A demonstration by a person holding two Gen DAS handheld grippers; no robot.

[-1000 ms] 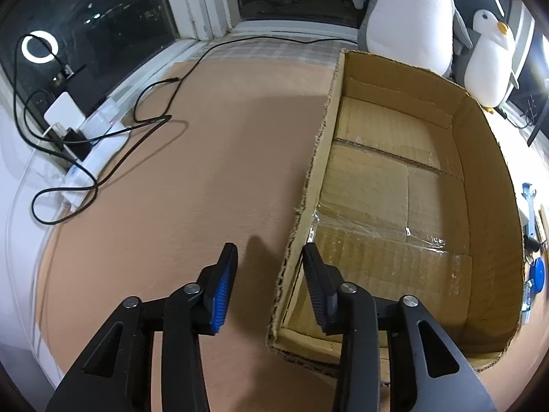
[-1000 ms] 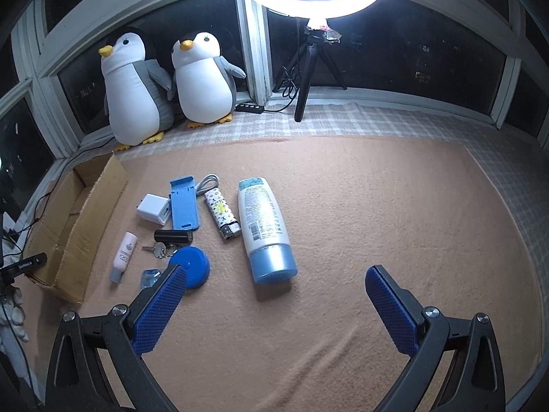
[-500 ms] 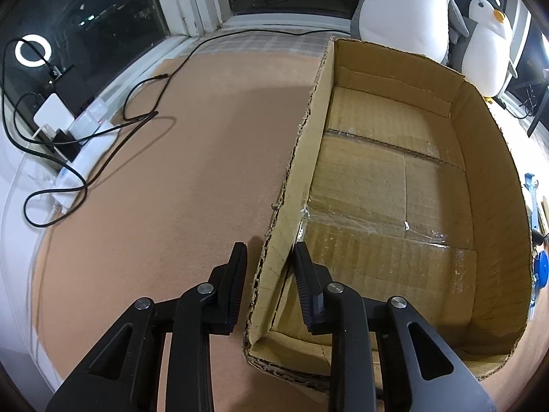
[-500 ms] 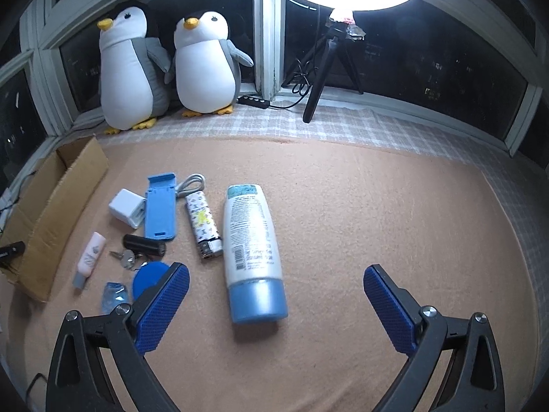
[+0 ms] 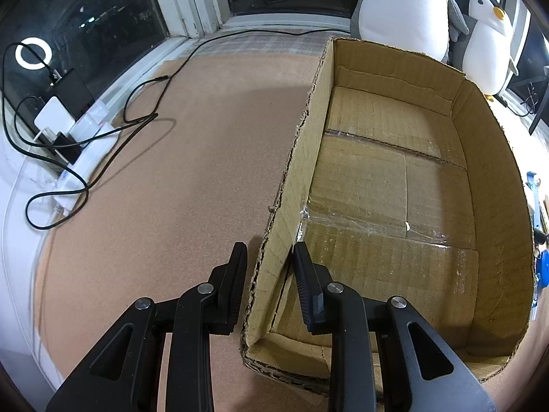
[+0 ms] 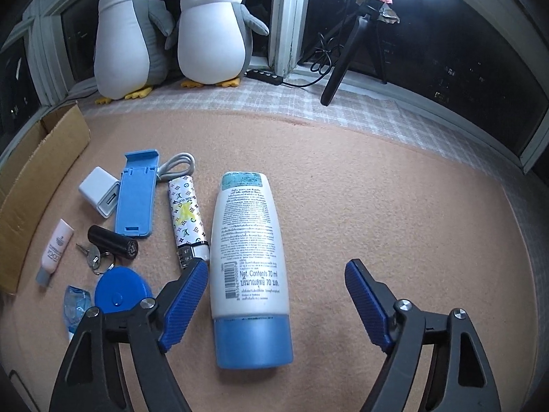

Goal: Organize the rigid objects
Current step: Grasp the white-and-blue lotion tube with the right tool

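Observation:
An empty cardboard box [image 5: 487, 158] lies on the tan mat; it also shows at the left edge of the right wrist view [image 6: 37, 178]. My left gripper [image 5: 269, 261] straddles the box's near left wall, jaws closed to a narrow gap around it. My right gripper [image 6: 276, 274] is wide open, low over a white bottle with a blue cap [image 6: 248, 257]. Left of the bottle lie a patterned lighter [image 6: 187, 216], a blue phone stand [image 6: 135, 199], a white charger [image 6: 99, 195], a black cylinder [image 6: 111, 242], keys [image 6: 92, 257], a blue round case [image 6: 120, 293] and a small pink tube [image 6: 56, 247].
Two plush penguins [image 6: 212, 31] stand at the window. A ring light tripod [image 6: 346, 55] stands at the back right. A power strip with chargers and black cables [image 5: 79, 144] lies left of the box. A small clear packet [image 6: 75, 304] lies by the blue case.
My left gripper moved forward and narrowed around the box's left wall. My right gripper came forward and lower, so the bottle now lies between its open fingers.

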